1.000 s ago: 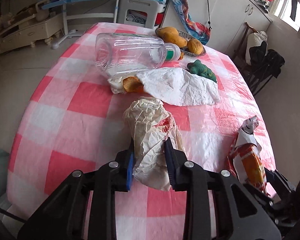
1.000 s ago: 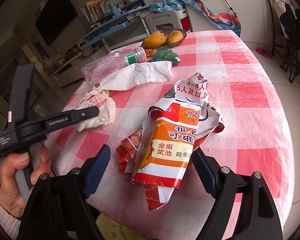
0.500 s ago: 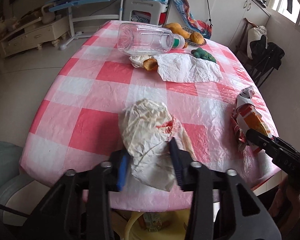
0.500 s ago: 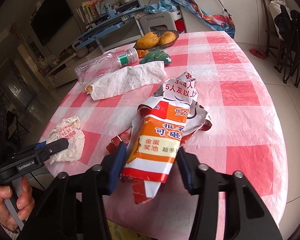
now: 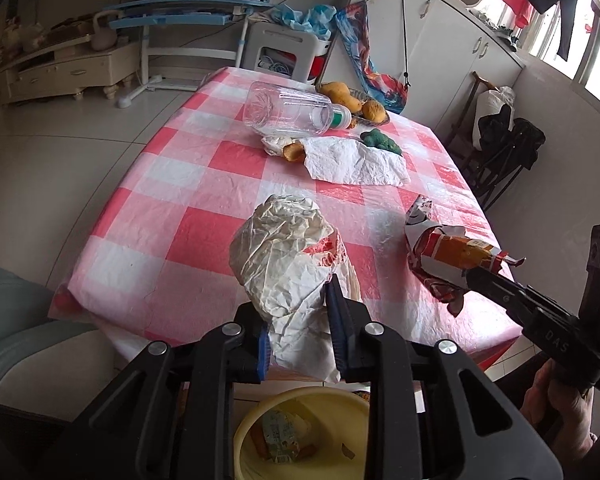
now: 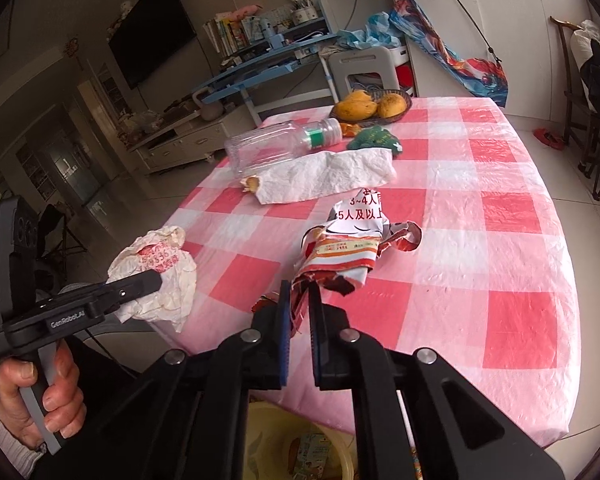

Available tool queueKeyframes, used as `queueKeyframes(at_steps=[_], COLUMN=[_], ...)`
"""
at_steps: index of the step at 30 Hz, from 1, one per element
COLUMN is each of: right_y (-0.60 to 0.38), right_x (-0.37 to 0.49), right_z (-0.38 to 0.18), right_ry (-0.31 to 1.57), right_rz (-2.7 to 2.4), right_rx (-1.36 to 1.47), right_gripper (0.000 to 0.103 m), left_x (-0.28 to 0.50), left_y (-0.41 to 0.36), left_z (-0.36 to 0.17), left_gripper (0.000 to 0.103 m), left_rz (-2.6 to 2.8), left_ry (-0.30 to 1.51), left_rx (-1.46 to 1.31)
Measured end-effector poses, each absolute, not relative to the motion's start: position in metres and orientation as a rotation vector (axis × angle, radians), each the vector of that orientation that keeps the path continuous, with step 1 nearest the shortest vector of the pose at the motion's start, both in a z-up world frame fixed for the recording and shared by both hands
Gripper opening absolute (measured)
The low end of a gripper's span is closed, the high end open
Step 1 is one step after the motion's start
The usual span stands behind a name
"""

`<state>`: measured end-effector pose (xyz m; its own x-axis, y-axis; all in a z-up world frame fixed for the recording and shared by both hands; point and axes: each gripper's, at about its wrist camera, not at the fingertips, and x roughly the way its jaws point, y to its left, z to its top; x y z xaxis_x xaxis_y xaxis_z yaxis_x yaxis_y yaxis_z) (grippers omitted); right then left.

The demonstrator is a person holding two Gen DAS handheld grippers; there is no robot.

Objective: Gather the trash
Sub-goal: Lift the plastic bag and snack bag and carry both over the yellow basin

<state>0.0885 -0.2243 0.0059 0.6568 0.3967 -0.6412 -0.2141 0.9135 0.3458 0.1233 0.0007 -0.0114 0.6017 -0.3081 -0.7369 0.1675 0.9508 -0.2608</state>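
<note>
Left gripper (image 5: 296, 320) clamps a crumpled wrapper (image 5: 284, 256), right gripper (image 6: 298, 316) pinches a torn flyer (image 6: 340, 256) – thinly gripped, either could slip short of the yellow bin (image 5: 300, 432).

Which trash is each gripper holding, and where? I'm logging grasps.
Left gripper: crumpled white wrapper, by its near end. Right gripper: orange printed flyer, by its near torn edge.

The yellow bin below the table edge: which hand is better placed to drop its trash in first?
Probably left: the left gripper holds the crumpled white wrapper almost over the yellow bin.
</note>
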Motion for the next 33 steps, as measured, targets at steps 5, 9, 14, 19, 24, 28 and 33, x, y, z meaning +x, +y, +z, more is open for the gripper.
queueKeyframes(at_steps=[5,9,14,19,24,28,33], right_y=[-0.191,-0.169,-0.193,-0.207,-0.202,-0.199,-0.201], right_x=[0.051,0.023,0.026,0.078,0.141,0.141,0.116], right_z=[0.004,0.002,0.021,0.031,-0.015,-0.026,0.006], right_ry=[0.821,0.830,0.741,0.727,0.901,0.908,0.846], right_rz=[0.455,0.486,0.361,0.229,0.174,0.215,0.303], right_rx=[0.164,0.043,0.120,0.174,0.154,0.087,0.111], right_gripper=[0.009,0.009,0.027,0.068,0.058,0.032,0.018], left_x=[0.110,0.103,0.096,0.093,0.090,0.091,0.089], left_y=[0.009,0.012,0.015,0.013,0.011,0.013,0.010], left_z=[-0.008,-0.006,-0.008,-0.012,-0.012,-0.012,-0.010], left_gripper=[0.023,0.023,0.023,0.024,0.024,0.024,0.024], left_rz=[-0.270,-0.266,-0.259,-0.261,-0.265,-0.266,-0.284], left_ry=[0.872,0.868,0.869,0.880,0.874,0.871,0.865], left_rx=[-0.179,-0.181,-0.186,-0.189,-0.179,-0.191,-0.192])
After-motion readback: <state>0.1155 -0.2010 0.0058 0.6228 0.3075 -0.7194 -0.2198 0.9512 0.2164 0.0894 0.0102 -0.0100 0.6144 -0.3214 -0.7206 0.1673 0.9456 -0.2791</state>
